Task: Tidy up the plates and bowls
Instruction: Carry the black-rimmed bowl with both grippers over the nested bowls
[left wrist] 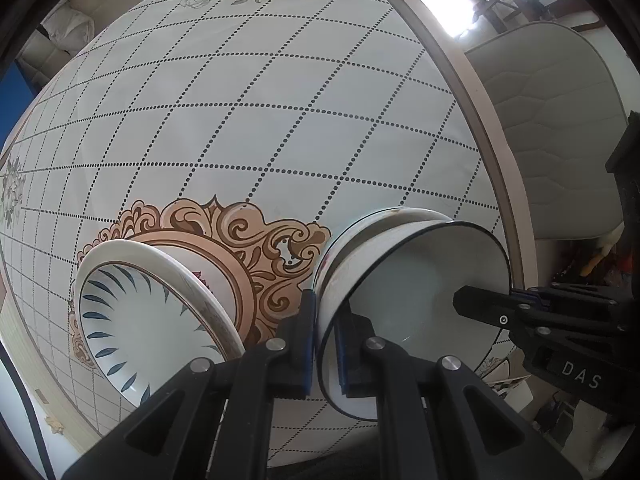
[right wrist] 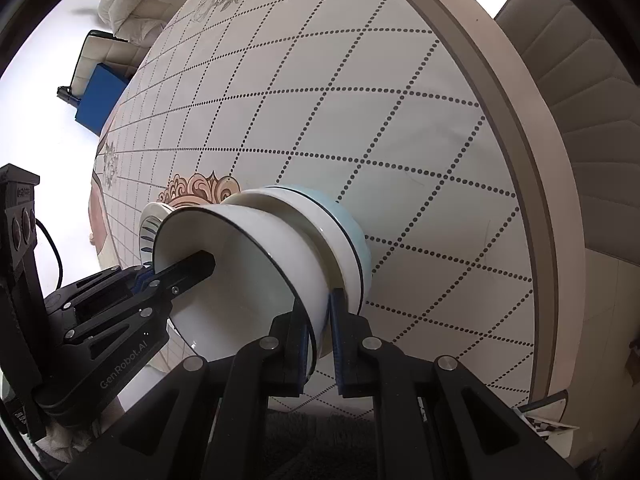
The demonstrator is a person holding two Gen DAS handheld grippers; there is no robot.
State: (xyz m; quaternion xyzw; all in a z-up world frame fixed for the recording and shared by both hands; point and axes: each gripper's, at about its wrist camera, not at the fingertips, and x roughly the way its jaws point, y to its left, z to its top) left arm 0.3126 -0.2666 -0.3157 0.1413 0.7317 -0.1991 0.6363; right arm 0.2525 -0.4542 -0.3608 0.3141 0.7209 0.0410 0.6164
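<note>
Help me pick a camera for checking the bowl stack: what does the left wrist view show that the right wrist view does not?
Only the left wrist view shows the blue-leaf plate's face. Only the right wrist view shows the pale blue bowl at the bottom of the stack. Both show the left gripper and right gripper clamped on the black-rimmed top bowl's opposite rims.

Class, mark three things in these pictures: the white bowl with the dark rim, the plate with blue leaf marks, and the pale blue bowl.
White bowl with the dark rim [left wrist: 420,280]: left wrist view, inner wall.
Plate with blue leaf marks [left wrist: 136,320]: left wrist view, inner face.
Pale blue bowl [right wrist: 344,216]: right wrist view, outer wall.
</note>
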